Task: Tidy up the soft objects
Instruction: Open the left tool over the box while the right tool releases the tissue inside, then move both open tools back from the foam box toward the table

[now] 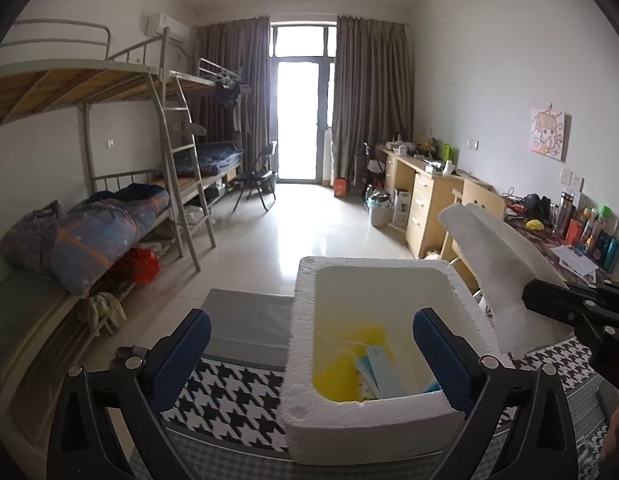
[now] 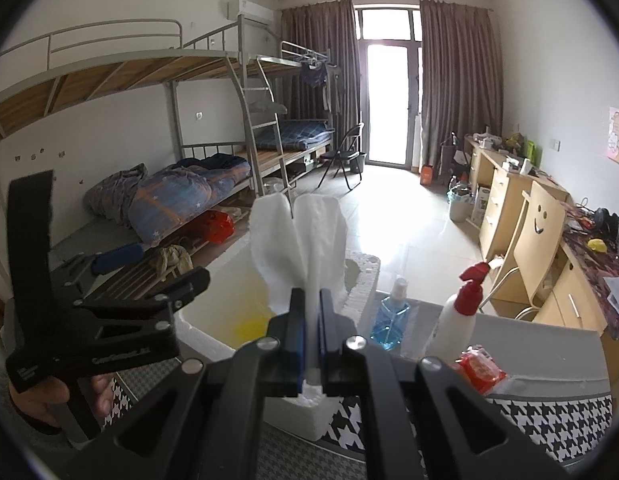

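While the right gripper (image 2: 309, 316) fingers clamp the white foam sheet (image 2: 299, 240) upright above the foam box (image 1: 373, 360), the left gripper (image 1: 309, 360) fingers stand wide apart, empty, straddling the box's near left corner.

foam box (image 1: 373, 436): white, yellow inside
cloth (image 2: 299, 240): white
table cover (image 1: 229, 392): black-and-white houndstooth
near spray bottle (image 2: 457, 320): white, red top
far spray bottle (image 2: 391, 320): clear blue
packet (image 2: 479, 372): red
finger pads (image 1: 441, 360): blue

bunk beds (image 1: 109, 128), folding chair (image 1: 261, 176) (by curtains (image 1: 369, 80)), spray bottle (image 2: 457, 316)
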